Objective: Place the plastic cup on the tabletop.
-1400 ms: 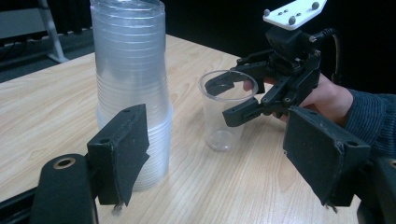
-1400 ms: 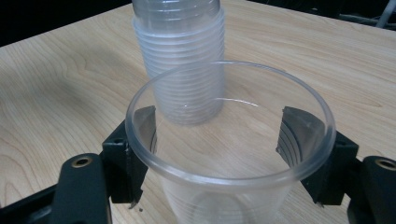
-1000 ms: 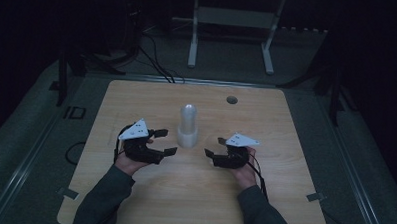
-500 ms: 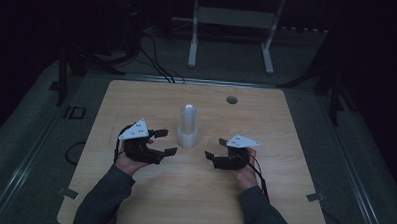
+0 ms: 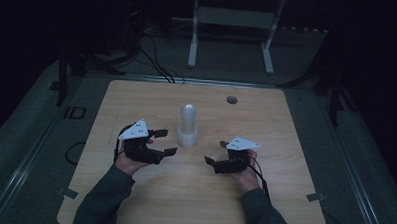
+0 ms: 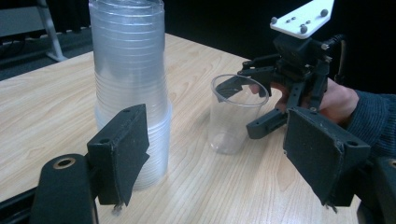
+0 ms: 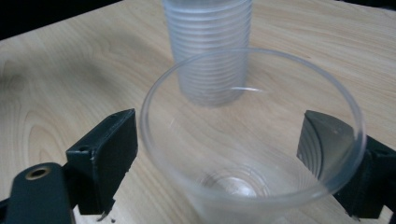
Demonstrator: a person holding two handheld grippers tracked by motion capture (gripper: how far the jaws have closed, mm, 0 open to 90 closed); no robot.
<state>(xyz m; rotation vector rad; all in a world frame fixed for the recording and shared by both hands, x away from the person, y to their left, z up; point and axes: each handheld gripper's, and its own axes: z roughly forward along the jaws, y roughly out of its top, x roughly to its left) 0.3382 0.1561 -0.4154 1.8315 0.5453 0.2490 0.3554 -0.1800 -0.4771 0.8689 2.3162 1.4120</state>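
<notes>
A single clear plastic cup point(image 7: 252, 140) stands upright on the wooden table point(image 5: 137, 100), between the jaws of the right gripper point(image 5: 216, 153). Those jaws have just been opening and now stand wide: in the right gripper view the left pad sits just clear of the cup's wall with a sliver of table showing between them, and the right pad is seen through the clear plastic beside the rim, so the cup rests on its own base rather than in a grip. The left gripper view shows the same cup point(image 6: 233, 112) standing free on the wood, with the right gripper point(image 6: 261, 100) reaching around it from behind and the person's hand point(image 6: 334, 100) on that tool. Just beside the cup rises a tall stack of clear plastic cups point(image 5: 188, 124), upright near the middle of the table. The left gripper point(image 5: 163, 142) hovers near the other side of the stack, its jaws spread apart and holding nothing; one of its pads lies in front of the stack's lower part in its own view.
</notes>
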